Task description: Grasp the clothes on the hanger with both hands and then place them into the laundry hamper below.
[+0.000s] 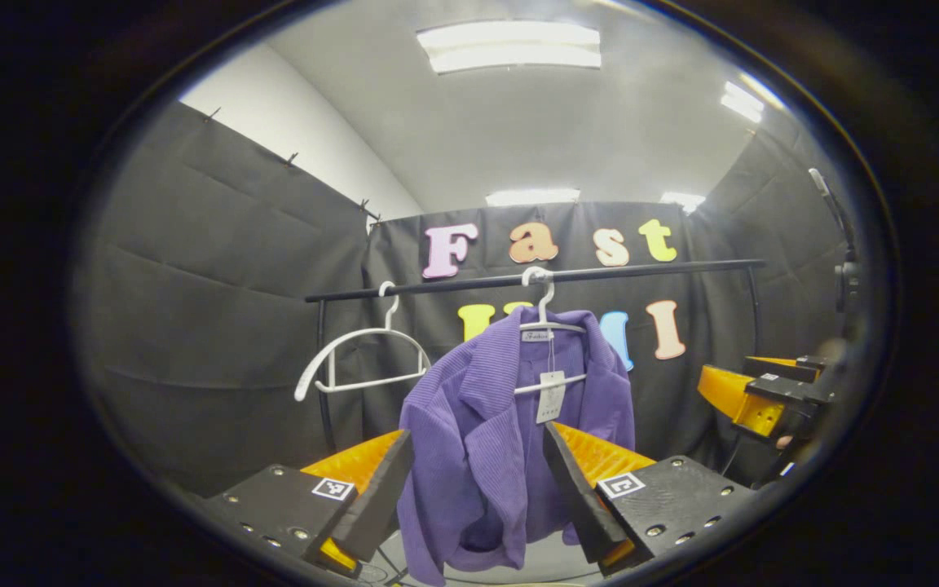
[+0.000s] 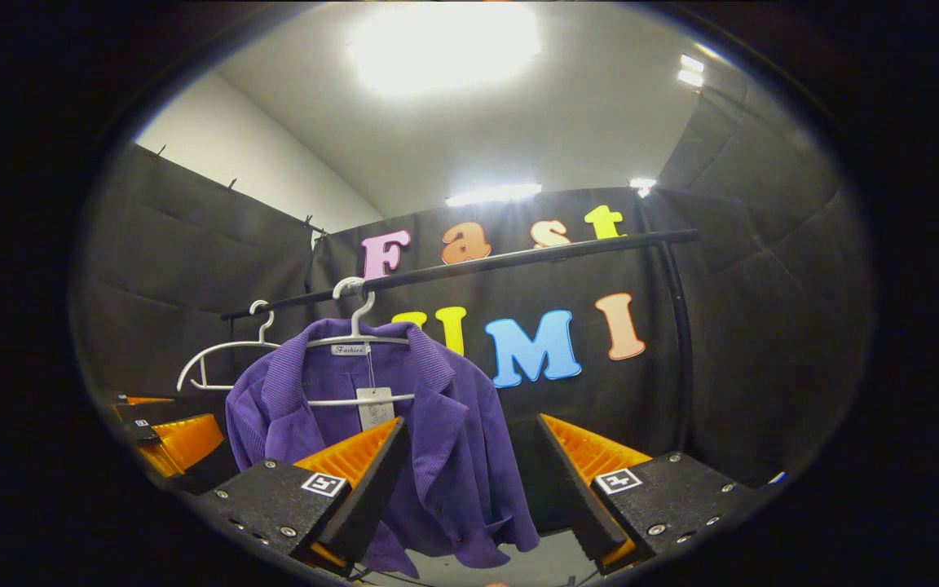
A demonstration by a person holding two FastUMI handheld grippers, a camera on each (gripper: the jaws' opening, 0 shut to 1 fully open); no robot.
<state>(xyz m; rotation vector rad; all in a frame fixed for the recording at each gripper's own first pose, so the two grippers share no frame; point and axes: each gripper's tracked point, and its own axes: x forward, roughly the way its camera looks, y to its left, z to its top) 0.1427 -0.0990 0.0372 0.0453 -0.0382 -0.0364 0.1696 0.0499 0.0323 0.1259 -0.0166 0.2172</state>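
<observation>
on the black rail (image 1: 535, 279) ahead of me hangs the purple jacket (image 1: 478, 440), draped over a white hanger (image 1: 547, 326), with an empty hanger (image 1: 359, 359) beside it. my left gripper (image 1: 478, 481) is spread wide and holds nothing, lined up on the jacket's front; my right gripper (image 2: 469, 481) is likewise spread and holding nothing, facing the jacket's right half. i can't see the hamper from here. the risk, as i judge it: if i pinch only one thin layer, or the paper tag (image 1: 551, 397), the fabric slips free. pulling straight down could snag the collar on the hanger, drag it off the rail, or swing the empty hanger into my fingers.
</observation>
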